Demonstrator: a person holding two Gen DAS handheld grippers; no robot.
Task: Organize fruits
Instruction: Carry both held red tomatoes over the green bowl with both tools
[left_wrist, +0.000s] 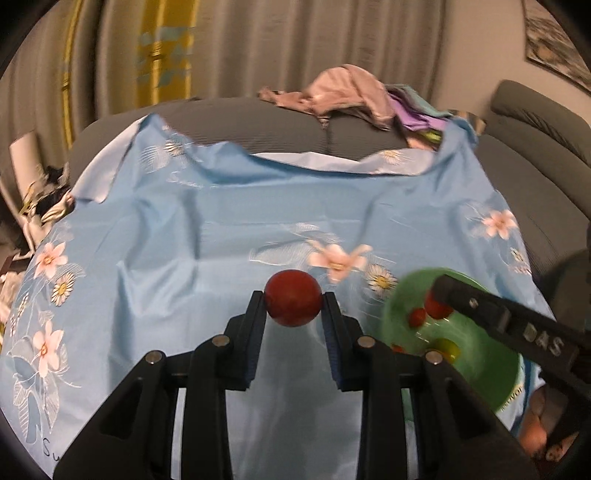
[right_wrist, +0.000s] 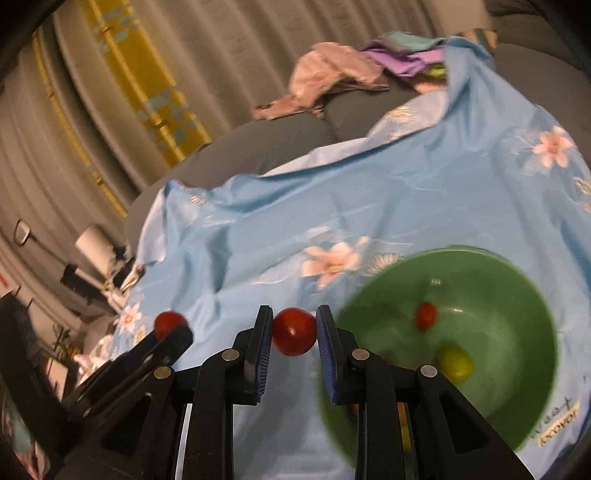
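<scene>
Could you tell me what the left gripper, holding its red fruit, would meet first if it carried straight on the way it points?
Probably the blue floral cloth: the left gripper points down and forward, with nothing between; depth is unclear.

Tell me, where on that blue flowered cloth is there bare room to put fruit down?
The blue cloth lies bare left of the green bowl, back to the grey cushions. It is crowded at the bowl and the clothes pile.

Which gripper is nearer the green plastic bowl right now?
Right. The right gripper, shut on a small red fruit, hangs at the green plastic bowl's near-left rim. The left gripper, gripping a larger red fruit, sits further left over the blue floral cloth.
</scene>
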